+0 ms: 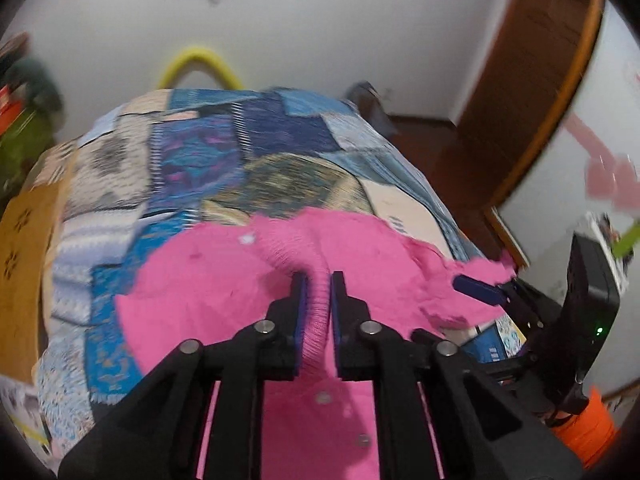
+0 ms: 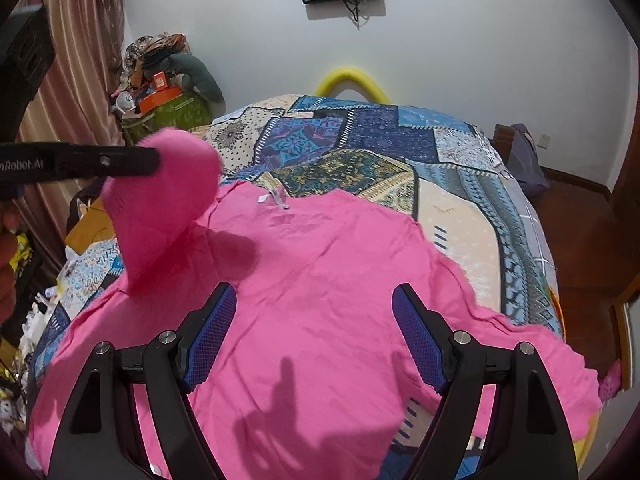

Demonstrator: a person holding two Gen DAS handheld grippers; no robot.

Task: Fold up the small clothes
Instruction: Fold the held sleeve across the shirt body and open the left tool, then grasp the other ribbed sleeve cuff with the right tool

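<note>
A bright pink garment (image 2: pixel 320 280) lies spread on a patchwork bedspread (image 2: pixel 360 148). My left gripper (image 1: pixel 319 280) is shut on the garment's ribbed sleeve cuff (image 1: pixel 316 304) and holds it lifted above the cloth. In the right wrist view that gripper (image 2: pixel 156 162) comes in from the left with the pink sleeve (image 2: pixel 160 208) hanging from it. My right gripper (image 2: pixel 314 308) is open and empty, hovering over the middle of the garment. It also shows in the left wrist view (image 1: pixel 480 290) at the right, over the other sleeve.
The bed (image 1: pixel 200 152) has a yellow arched headboard (image 2: pixel 352 78) against a white wall. A cluttered pile (image 2: pixel 160 80) and a curtain (image 2: pixel 68 80) stand on the left. A wooden floor (image 2: pixel 580 232) and a door (image 1: pixel 532 80) lie to the right.
</note>
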